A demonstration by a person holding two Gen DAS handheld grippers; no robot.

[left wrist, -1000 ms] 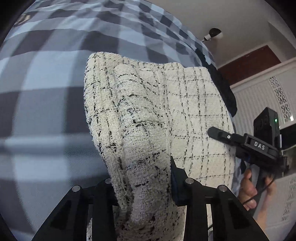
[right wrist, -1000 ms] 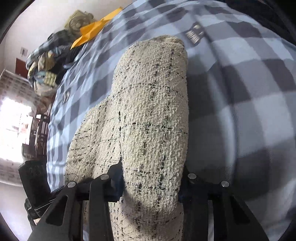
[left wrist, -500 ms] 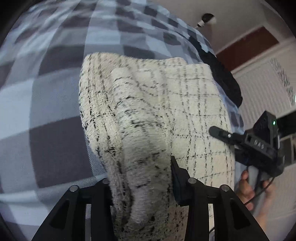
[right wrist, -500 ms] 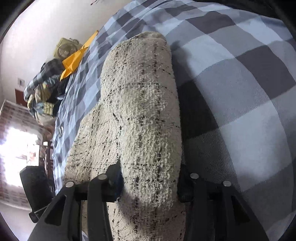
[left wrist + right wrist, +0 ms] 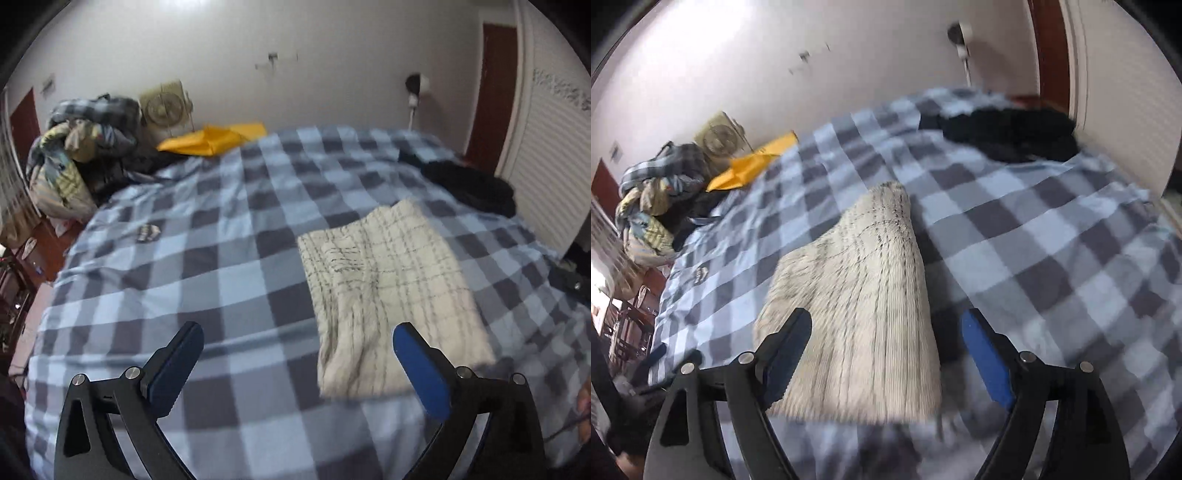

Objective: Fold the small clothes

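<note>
A cream tweed garment (image 5: 388, 291) with thin dark check lines lies folded on a bed covered in a blue and grey checked blanket (image 5: 207, 258); the left gripper (image 5: 295, 363) hangs above the blanket, jaws opening wide with nothing between them, the garment's near edge just ahead to the right; the right gripper (image 5: 886, 350) is above the garment's near end, jaws opening, pads clear of the cloth; a dark garment (image 5: 1008, 134) lies at the far right corner; yellow fabric (image 5: 214, 140) and a heap of clothes (image 5: 74, 155) sit at the far left.
</note>
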